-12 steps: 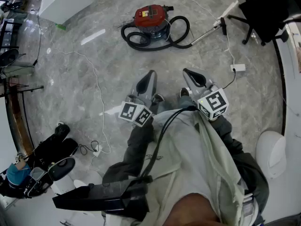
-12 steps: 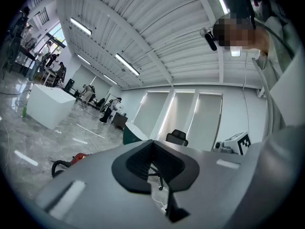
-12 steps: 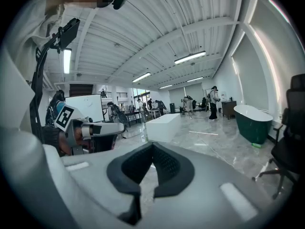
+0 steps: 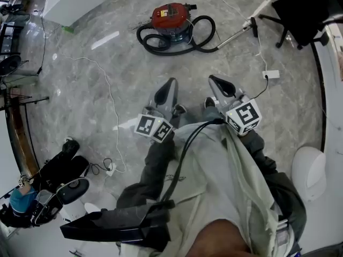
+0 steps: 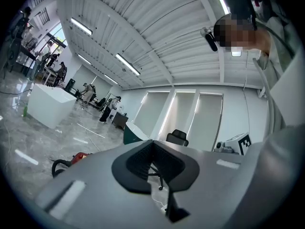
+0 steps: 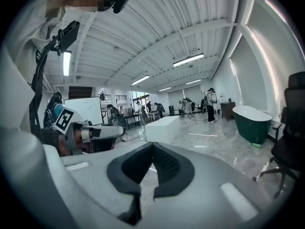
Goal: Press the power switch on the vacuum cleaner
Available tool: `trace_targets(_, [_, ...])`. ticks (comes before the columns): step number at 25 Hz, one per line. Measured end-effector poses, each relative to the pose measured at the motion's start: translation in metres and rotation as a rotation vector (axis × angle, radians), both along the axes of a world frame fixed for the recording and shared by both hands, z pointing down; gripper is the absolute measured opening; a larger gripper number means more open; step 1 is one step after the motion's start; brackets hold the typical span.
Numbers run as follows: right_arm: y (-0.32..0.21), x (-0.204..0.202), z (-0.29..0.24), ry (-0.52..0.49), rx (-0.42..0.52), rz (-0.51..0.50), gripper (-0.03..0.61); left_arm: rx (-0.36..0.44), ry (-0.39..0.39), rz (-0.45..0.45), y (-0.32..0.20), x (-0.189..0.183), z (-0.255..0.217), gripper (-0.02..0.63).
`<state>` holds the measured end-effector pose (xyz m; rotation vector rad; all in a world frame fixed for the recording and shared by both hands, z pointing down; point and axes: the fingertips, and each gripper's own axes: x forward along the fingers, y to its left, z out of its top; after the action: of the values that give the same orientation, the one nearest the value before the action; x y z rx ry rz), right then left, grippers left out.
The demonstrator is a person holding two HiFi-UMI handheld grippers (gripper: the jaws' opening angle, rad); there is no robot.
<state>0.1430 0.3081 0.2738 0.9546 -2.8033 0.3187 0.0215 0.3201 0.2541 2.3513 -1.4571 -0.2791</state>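
Note:
The red vacuum cleaner (image 4: 170, 16) stands on the grey marble floor far ahead, ringed by its black hose (image 4: 199, 43); its metal wand (image 4: 236, 36) lies out to the right. Both grippers hang at waist height, well short of it. My left gripper (image 4: 170, 83) and right gripper (image 4: 214, 80) point forward side by side, each shut with nothing held. In the left gripper view the shut tips (image 5: 153, 141) aim level across the room, and the vacuum cleaner (image 5: 79, 157) shows low at left. The right gripper view shows its shut tips (image 6: 152, 145) and the left gripper (image 6: 95, 132) beside it.
A white power strip (image 4: 271, 75) and cable lie right of the vacuum. A thin white cord (image 4: 111, 103) runs down the floor at left. A black office chair (image 4: 299, 14) stands top right, a white block (image 4: 72, 1) top left, dark gear (image 4: 59, 171) bottom left.
The vacuum cleaner sits slightly higher in the head view than before. Both grippers keep the same pose, shut and empty.

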Motion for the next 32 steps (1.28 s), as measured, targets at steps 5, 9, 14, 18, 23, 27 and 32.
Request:
trace_targets(5, [0.004,-0.003,-0.004,0.033,0.050,-0.018,-0.002,0.000,-0.002,-0.005,0.002,0.001,0.001,0.003])
trace_targets(9, [0.020,-0.019,-0.010,0.102,0.123,-0.115,-0.002,0.000,-0.014,-0.010,0.004,-0.001,0.003,0.002])
trace_targets(14, [0.021,-0.029,-0.016,0.160,0.224,-0.097,-0.002,-0.002,-0.017,-0.021,0.006,-0.010,0.002,0.002])
trace_targets(18, [0.021,-0.038,-0.012,0.170,0.199,-0.101,-0.002,-0.006,-0.012,-0.028,0.008,-0.020,0.003,0.003])
trace_targets(23, [0.021,-0.053,-0.006,0.187,0.172,-0.101,-0.002,-0.011,-0.003,-0.030,0.008,-0.036,0.004,0.002])
trace_targets(27, [0.026,-0.068,-0.003,0.195,0.153,-0.089,-0.002,-0.014,0.004,-0.024,0.011,-0.051,0.006,0.003])
trace_targets(32, [0.032,-0.083,-0.001,0.189,0.132,-0.061,-0.002,-0.012,0.015,-0.006,0.014,-0.069,0.006,0.002])
